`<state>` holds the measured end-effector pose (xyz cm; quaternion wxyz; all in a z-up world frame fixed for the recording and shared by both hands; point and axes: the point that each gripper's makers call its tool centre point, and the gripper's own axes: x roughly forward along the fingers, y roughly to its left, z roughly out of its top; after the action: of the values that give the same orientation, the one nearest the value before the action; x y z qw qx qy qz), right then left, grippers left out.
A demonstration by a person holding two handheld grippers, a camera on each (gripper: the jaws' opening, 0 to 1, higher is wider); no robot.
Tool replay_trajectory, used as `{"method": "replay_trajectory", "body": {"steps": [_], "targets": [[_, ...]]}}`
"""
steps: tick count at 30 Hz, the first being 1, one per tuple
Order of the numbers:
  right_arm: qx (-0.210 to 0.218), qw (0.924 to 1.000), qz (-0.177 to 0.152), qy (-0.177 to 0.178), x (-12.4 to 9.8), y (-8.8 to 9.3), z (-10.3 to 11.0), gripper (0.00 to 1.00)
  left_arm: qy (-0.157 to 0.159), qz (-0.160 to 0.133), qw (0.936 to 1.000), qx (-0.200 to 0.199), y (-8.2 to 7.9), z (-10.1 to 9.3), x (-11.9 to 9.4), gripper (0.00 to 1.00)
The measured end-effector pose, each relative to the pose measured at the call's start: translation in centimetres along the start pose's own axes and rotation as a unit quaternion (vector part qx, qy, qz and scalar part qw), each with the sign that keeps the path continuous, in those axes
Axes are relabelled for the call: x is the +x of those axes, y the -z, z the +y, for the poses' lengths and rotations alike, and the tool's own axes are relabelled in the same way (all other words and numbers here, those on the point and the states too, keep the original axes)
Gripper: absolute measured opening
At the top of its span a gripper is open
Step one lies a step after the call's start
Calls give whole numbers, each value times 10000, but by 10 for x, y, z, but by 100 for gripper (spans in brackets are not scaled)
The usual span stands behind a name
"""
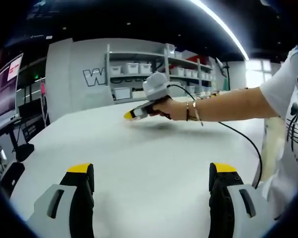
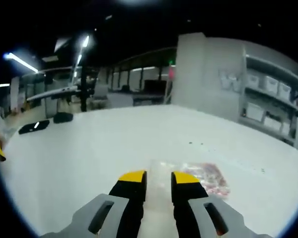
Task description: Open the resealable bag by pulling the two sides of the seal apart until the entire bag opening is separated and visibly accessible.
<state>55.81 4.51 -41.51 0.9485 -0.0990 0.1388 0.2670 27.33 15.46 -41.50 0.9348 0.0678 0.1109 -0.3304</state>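
White table [image 1: 139, 163] before storage shelves [image 1: 154, 74]; left gripper [image 1: 151, 171] spread wide; right gripper [image 2: 159, 179] narrowed over resealable bag [image 2: 201, 178], pinch unclear.

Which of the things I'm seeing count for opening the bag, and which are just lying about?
For the job:
- resealable bag, flat on the white table, just ahead of the right gripper
- right gripper, jaws narrowly apart
- left gripper, jaws wide open over bare table

Lying about:
- black objects at the table's far edge
- shelves with storage bins behind the table
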Motion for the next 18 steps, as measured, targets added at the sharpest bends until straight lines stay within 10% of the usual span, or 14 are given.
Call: {"method": "replay_trajectory", "body": {"steps": [18], "targets": [[-26, 10000, 12, 8, -2, -1, 0, 28, -50, -46, 10000, 20, -2, 0, -2, 96]]}}
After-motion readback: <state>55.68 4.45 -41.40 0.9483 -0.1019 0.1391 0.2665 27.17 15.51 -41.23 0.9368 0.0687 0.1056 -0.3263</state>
